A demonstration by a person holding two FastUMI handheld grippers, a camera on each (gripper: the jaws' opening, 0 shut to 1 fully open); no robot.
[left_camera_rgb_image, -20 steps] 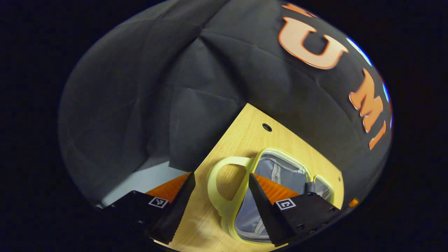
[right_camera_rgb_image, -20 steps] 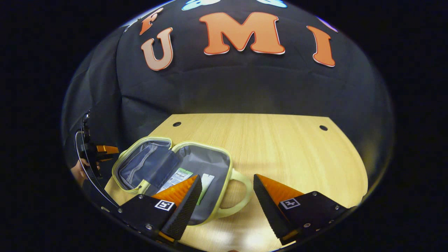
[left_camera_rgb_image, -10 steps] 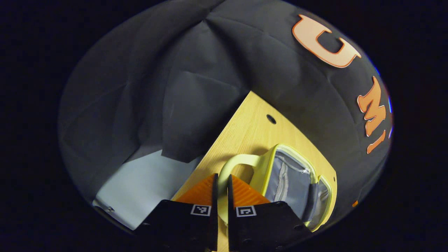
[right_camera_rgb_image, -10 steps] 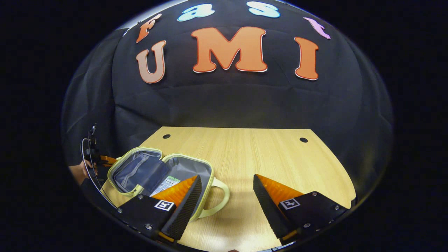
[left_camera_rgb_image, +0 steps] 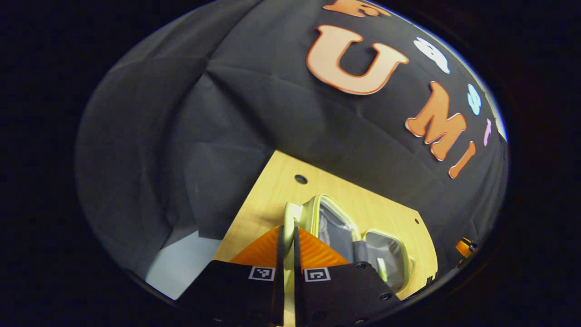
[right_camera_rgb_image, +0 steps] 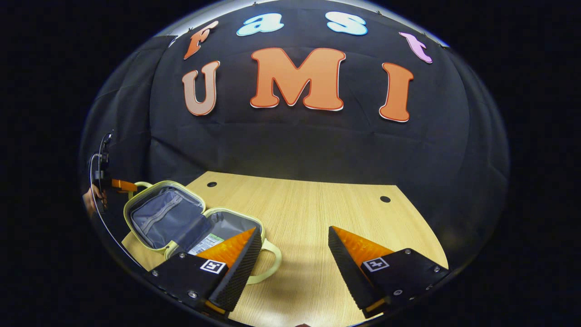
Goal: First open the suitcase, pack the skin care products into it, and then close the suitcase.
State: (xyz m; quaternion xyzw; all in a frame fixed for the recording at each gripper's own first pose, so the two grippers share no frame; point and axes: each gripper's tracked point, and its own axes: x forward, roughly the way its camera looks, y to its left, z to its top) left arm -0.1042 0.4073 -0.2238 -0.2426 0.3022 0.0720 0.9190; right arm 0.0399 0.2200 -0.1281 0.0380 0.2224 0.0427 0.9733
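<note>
The suitcase [right_camera_rgb_image: 181,222] lies open on the desk [right_camera_rgb_image: 317,227], skin care products [right_camera_rgb_image: 204,243] inside. Its lid handle [left_camera_rgb_image: 290,213] is clamped by the left tongs [left_camera_rgb_image: 287,254]; the right tongs [right_camera_rgb_image: 295,259] are spread, empty. Closing is judged underway: the lid must be swung over.

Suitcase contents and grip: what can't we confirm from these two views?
- Right gripper view: the products in the suitcase are partly hidden by the right gripper's own finger; count and type unclear.
- Left gripper view: the left gripper is shut on the lid handle, whose lower part lies hidden between the fingers.
- Left gripper view: the suitcase's near end is cut off behind the gripper body.
</note>
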